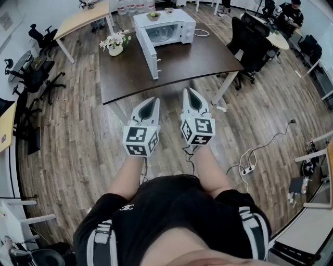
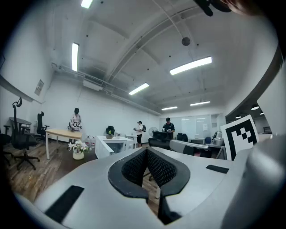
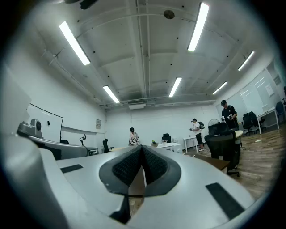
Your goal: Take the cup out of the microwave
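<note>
Dark table (image 1: 187,60) bears a white microwave (image 1: 179,23) — door open — and flower vase (image 1: 115,49).

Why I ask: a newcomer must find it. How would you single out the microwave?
Find the dark brown table in the middle of the room. At its far end, right of a pot of white flowers, stands the white microwave. It alone is boxy, with its door swung open and a small bowl on top.

White microwave (image 1: 182,31), dark brown table (image 1: 192,60), brown wood-plank floor (image 1: 78,130), white flowers (image 1: 115,40), black office chairs (image 1: 250,41)
</note>
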The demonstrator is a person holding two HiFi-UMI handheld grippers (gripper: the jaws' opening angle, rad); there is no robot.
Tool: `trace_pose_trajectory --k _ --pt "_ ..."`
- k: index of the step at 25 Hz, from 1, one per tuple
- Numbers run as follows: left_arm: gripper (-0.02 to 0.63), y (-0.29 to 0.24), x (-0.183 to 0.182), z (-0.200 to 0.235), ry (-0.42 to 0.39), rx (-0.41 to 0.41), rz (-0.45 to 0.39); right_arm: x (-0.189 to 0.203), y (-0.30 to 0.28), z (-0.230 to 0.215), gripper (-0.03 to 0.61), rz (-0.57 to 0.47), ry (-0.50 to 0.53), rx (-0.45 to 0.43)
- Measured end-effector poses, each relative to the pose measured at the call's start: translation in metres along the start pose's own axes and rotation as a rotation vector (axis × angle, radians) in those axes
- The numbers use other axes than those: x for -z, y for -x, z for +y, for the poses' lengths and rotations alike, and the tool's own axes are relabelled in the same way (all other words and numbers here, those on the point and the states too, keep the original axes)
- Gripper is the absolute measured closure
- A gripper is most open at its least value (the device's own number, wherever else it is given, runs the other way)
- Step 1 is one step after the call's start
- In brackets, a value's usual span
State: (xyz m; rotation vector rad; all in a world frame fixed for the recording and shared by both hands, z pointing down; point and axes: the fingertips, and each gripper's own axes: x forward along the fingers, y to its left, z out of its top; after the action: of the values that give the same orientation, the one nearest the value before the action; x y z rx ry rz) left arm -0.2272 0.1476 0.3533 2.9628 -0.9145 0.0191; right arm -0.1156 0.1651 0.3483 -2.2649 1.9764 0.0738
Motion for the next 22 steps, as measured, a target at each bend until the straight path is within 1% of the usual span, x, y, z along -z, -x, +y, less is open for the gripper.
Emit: trace_pose_trajectory --k 5,13,22 --pt "0.614 -0.007 0.0 -0.011 0.004 -0.006 0.0 0.0 0.007 -0.015 0.578 -0.004 -0.032 -0.001" --pt "0.614 -0.029 0.0 -0.038 -0.005 -0.026 -0.003 0.002 0.01 -0.048 0.578 0.004 -0.05 -0.024" --pt "0.614 -0.051 0.008 -0.048 0.0 -0.062 -0.019 0.009 0.0 -0.071 0.578 0.012 -0.034 -0.066"
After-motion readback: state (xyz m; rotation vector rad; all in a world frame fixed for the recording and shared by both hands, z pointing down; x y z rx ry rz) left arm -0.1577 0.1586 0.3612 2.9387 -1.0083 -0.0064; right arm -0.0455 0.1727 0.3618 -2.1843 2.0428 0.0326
